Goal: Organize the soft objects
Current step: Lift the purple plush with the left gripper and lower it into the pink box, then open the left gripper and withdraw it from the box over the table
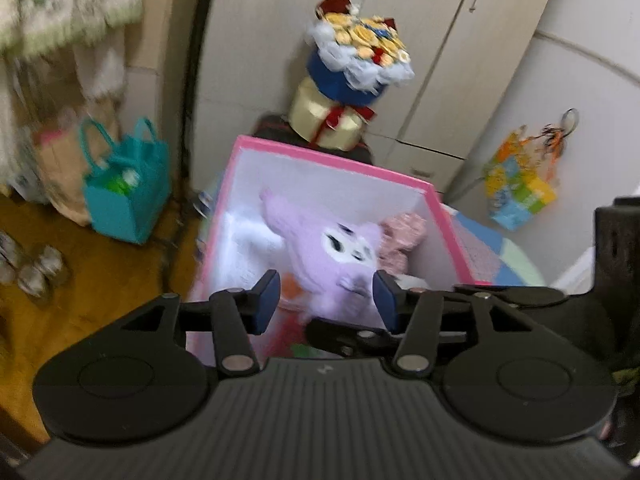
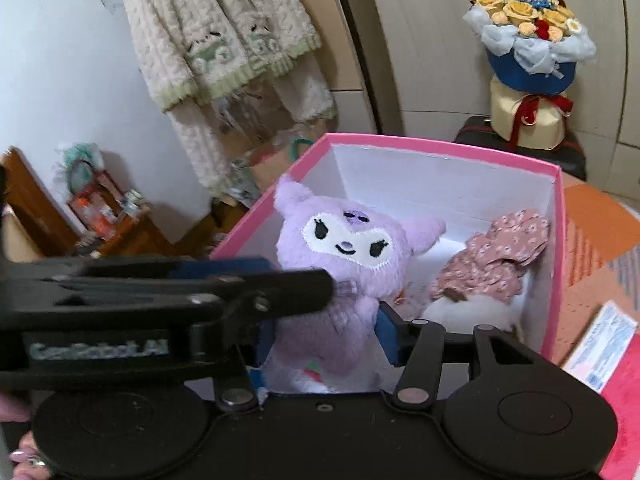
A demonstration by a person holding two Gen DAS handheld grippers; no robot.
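Observation:
A purple plush toy (image 2: 344, 240) stands upright in a pink box (image 2: 440, 146) with white walls. My right gripper (image 2: 326, 336) is shut on its body, a blue pad against each side. My left gripper (image 1: 326, 302) hovers over the same toy (image 1: 340, 248) with its jaws open. A gap shows beside the left pad, and the right pad sits at the plush's edge. The left gripper's fingers (image 2: 280, 284) cross the right wrist view at the toy's neck. A floral pink soft toy (image 2: 492, 256) and a white plush (image 1: 248, 248) also lie in the box.
A flower bouquet (image 2: 528, 40) stands on a dark case (image 2: 520, 136) behind the box. A teal bag (image 1: 128, 196) sits on the wooden floor at the left. A fleece jacket (image 2: 224, 32) hangs on the wall. A patterned cover (image 2: 592, 240) lies right of the box.

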